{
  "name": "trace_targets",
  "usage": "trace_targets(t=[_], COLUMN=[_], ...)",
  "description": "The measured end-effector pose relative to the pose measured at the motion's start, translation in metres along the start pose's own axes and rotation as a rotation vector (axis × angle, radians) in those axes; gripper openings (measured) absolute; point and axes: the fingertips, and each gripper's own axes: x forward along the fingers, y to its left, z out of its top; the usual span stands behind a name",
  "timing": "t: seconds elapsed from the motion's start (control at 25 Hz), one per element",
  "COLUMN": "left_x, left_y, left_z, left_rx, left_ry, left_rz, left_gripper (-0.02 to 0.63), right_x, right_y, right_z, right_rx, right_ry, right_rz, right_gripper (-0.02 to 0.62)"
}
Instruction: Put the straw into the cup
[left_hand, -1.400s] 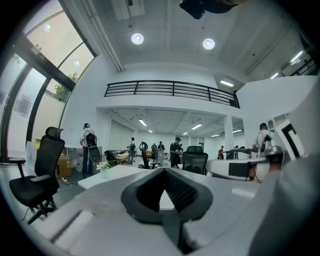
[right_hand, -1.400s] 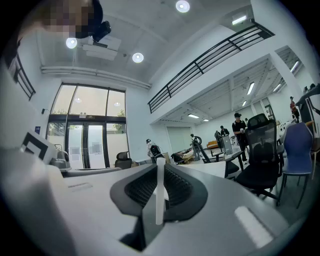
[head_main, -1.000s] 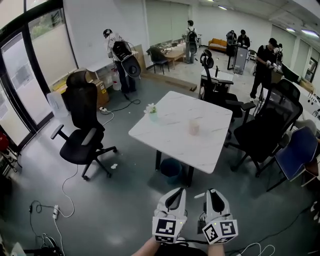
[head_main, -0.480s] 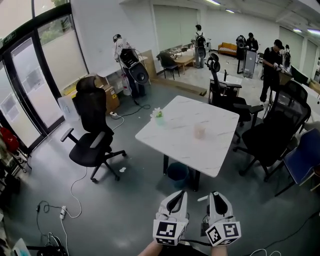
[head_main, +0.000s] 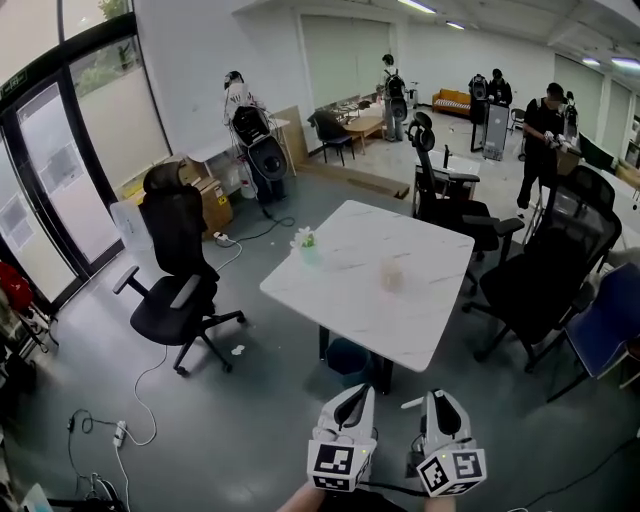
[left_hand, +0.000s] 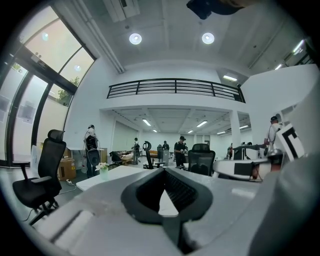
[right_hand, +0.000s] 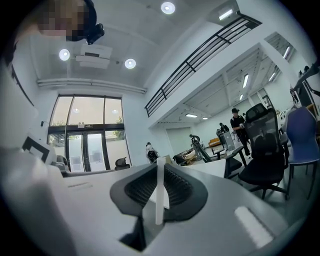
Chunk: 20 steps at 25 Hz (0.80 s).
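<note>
White marble-look bench (head_main: 345, 285) stands in the middle of a large office floor, seen from above. On it, the cup (head_main: 391, 274) is only a pale pinkish blur, too soft to make out its shape or contents. A small vase of flowers (head_main: 304, 240) sits near the bench's left corner.

Both grippers hang at the bottom edge of the head view, over grey floor and well short of the bench.

The straw (right_hand: 159, 192), thin and white, stands upright between the fingers of the right gripper (right_hand: 159, 189). Its lower end is lost in the dark gap between them. In the head view only a short stub of it shows, poking out beside that gripper. The right fingers are closed on the straw, pinching it partway along its length.

The left gripper (left_hand: 162, 192) holds nothing. Its fingers stand slightly apart, and a sliver of bench shows through the narrow gap. Straw and cup are well apart.
</note>
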Motion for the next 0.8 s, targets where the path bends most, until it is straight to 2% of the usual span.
trace_targets(t=[0.24, 0.44, 0.6, 0.8], left_x=[0.053, 0.096, 0.134, 0.176], left_y=[0.020, 0.054, 0.075, 0.101], left_z=[-0.013, -0.036, -0.049, -0.061], left_rx=[-0.024, -0.089, -0.094, -0.172], left_ry=[0.020, 0.075, 0.115, 0.172], left_rz=[-0.012, -0.011, -0.037, -0.054], left_gripper=[0.002, 0.002, 0.002, 0.002], right_x=[0.046, 0.098, 0.141, 0.189], right_y=[-0.027, -0.039, -0.044, -0.060], right_z=[-0.008, -0.028, -0.037, -0.056], right_rx=[-0.008, -0.008, -0.019, 0.008], right_ry=[0.018, 0.048, 0.077, 0.132], right_rz=[-0.025, -0.038, -0.040, -0.074], right_gripper=[0.040, 0.040, 0.040, 0.040])
